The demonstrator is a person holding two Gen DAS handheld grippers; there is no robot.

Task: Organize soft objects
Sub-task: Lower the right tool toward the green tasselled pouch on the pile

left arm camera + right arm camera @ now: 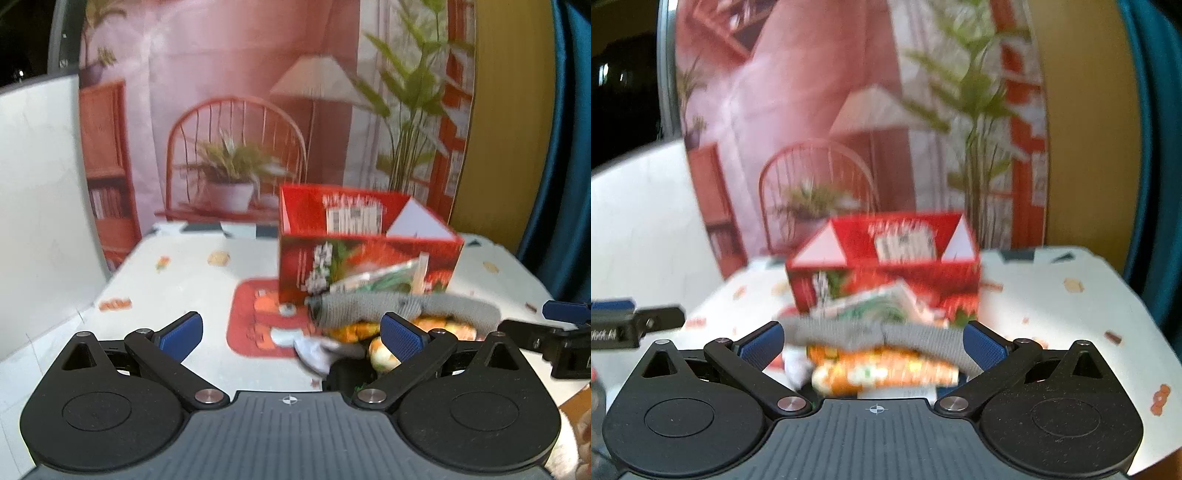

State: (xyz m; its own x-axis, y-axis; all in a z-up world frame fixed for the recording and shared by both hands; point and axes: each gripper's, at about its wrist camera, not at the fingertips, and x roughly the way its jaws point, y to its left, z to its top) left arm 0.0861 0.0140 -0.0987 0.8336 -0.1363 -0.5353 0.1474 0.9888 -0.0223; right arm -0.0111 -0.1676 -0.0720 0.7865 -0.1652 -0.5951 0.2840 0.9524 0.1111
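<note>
I'm starting the pickup: left gripper [291, 338] and right gripper [873, 341] both spread wide, empty, facing the grey cloth [871, 334] (blurred); next, close on it for the red box [886, 258].

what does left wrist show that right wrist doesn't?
Left wrist only: the red placemat on the table, and the right claw at the frame's right edge. Right wrist only: both white triangular flaps of the red box, and the left claw at the far left edge. Both: that box, the grey sock over the orange snack packets, both claws open.
</note>
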